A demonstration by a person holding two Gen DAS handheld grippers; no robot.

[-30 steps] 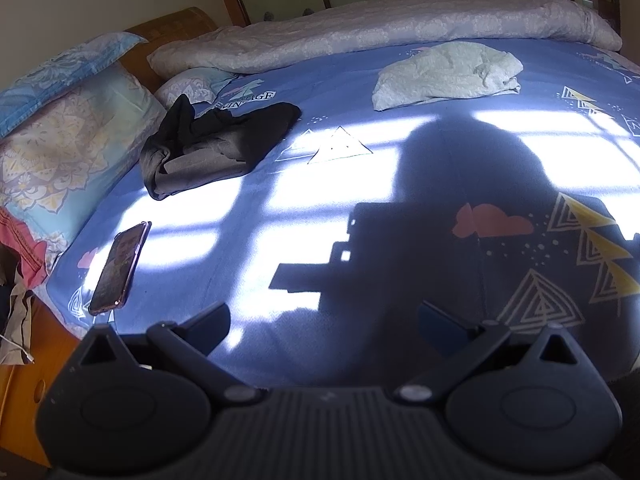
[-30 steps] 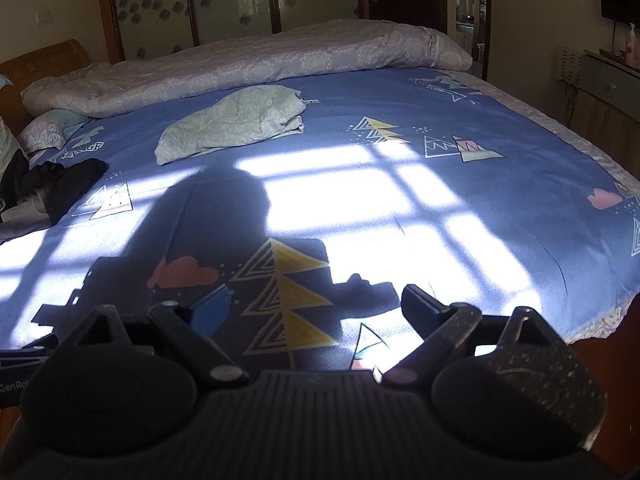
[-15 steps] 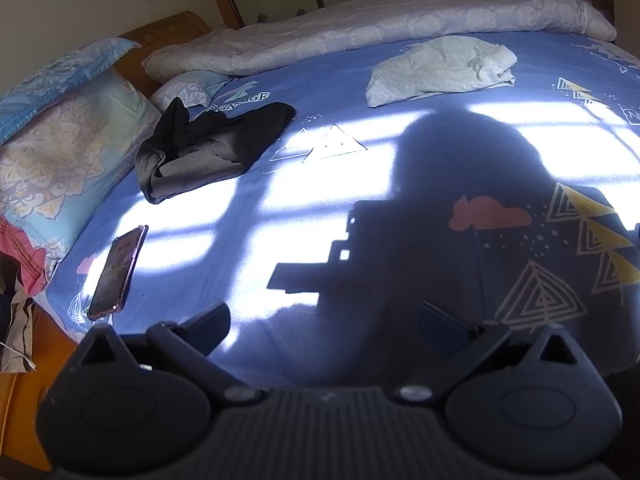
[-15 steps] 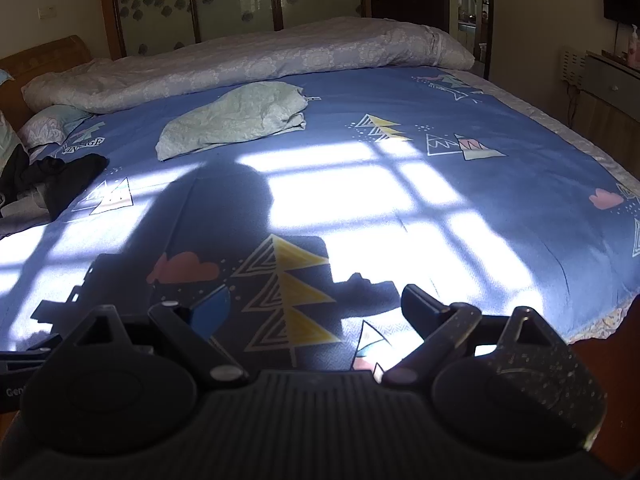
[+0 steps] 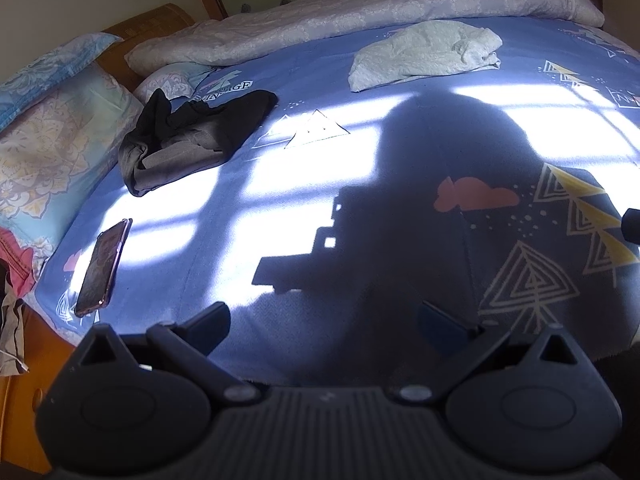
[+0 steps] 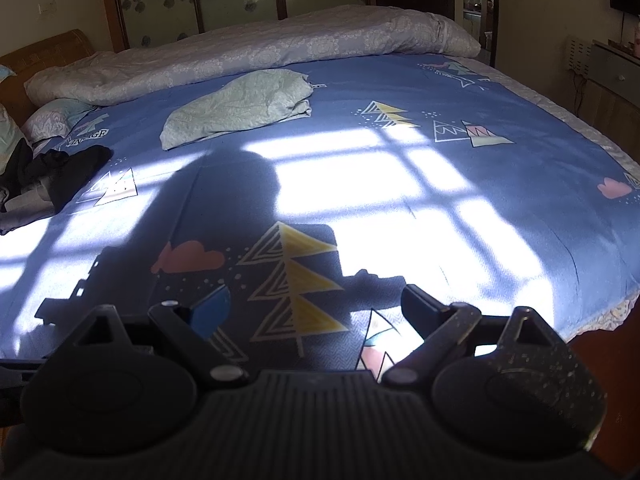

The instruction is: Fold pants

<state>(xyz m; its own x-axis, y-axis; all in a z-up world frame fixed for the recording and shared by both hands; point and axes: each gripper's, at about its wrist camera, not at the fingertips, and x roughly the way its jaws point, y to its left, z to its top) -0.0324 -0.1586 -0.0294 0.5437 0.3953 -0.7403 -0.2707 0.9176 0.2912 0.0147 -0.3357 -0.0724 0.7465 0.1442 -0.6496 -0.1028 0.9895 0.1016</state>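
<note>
We see the dark pants (image 5: pixel 188 136) crumpled in a heap on the blue patterned bedsheet (image 5: pixel 304 208), near the pillows (image 5: pixel 52 136) at the headboard side. A phone (image 5: pixel 102 268) lies nearer the edge; a pale folded cloth (image 5: pixel 424 54) sits below the rolled quilt (image 5: pixel 360 12). Our left gripper (image 5: pixel 324 322) and right gripper (image 6: pixel 316 304) are spread wide, empty, well apart from the pants.
</note>
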